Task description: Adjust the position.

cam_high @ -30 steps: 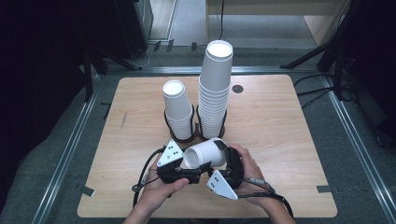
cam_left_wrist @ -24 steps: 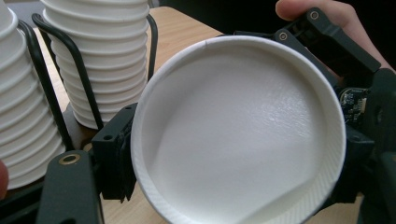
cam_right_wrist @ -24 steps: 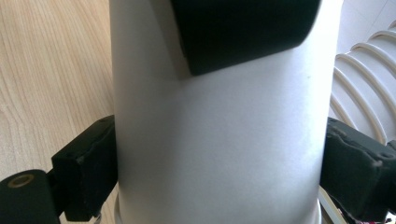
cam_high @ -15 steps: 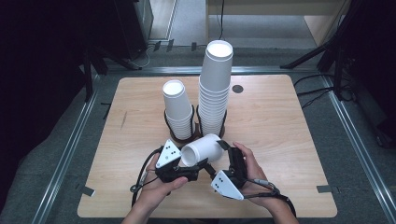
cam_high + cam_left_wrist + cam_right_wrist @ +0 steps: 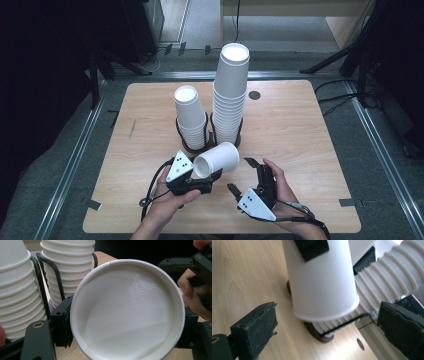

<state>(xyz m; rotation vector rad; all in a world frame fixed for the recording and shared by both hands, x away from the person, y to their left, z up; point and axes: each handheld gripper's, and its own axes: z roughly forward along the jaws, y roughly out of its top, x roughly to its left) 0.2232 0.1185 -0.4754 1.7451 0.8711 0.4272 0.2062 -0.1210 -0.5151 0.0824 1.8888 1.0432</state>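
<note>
A single white paper cup lies on its side above the table, and my left gripper is shut on it near the rim. In the left gripper view the cup's open mouth faces the camera, with a black pad pressed on either side. My right gripper stands just right of the cup's base. Its jaws have just been opening, and they are open now. In the right gripper view the cup's base lies ahead of my right gripper, whose pads touch nothing.
Two stacks of white cups stand in black wire holders mid-table: a short one and a tall one, close behind the held cup. The wooden table has a small dark hole at the back. Metal rails border the table.
My right gripper has let go of the cup's base, spread its jaws and drawn back toward the front right. The left gripper and the cup have stayed put.
</note>
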